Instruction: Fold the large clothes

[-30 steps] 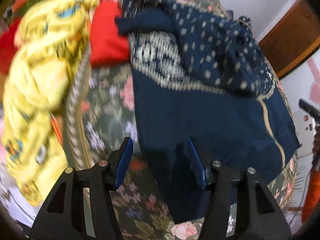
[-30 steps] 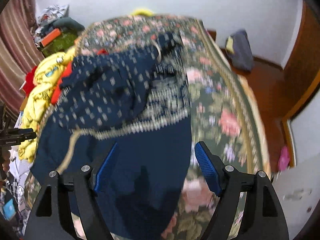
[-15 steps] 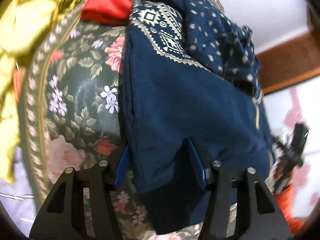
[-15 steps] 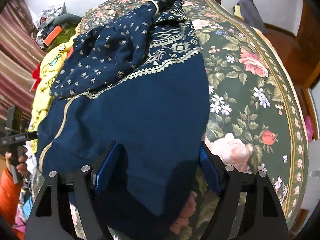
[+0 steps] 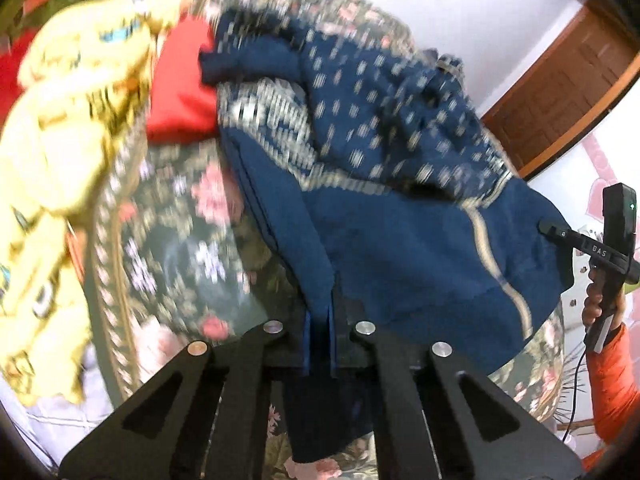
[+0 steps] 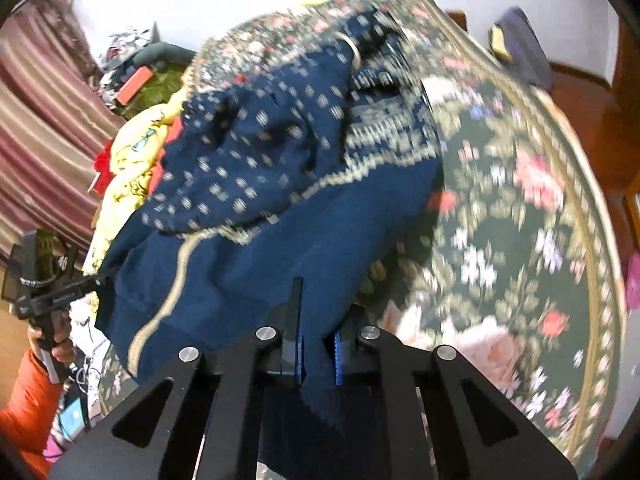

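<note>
A large navy garment (image 5: 400,240) (image 6: 248,264) with gold trim and a dotted, patterned upper part lies on a floral bedspread (image 5: 176,240) (image 6: 520,240). My left gripper (image 5: 319,332) is shut on the garment's near hem at its left corner, blue pads pinching the cloth. My right gripper (image 6: 316,356) is shut on the same hem at the right corner, a fold of navy cloth squeezed between its pads. The other gripper shows at each view's edge, held by a hand in an orange sleeve (image 5: 612,376) (image 6: 28,396).
A yellow printed cloth (image 5: 52,168) (image 6: 128,168) and a red cloth (image 5: 180,92) are heaped at the bed's left side. A wooden door (image 5: 560,92) stands to the right. Striped curtains (image 6: 36,132) hang at the left, and wooden floor (image 6: 592,108) lies beyond the bed.
Both grippers have gone from open around the navy hem to shut on it. The left one has lifted and pulled back with the cloth; both views are blurred by motion.
</note>
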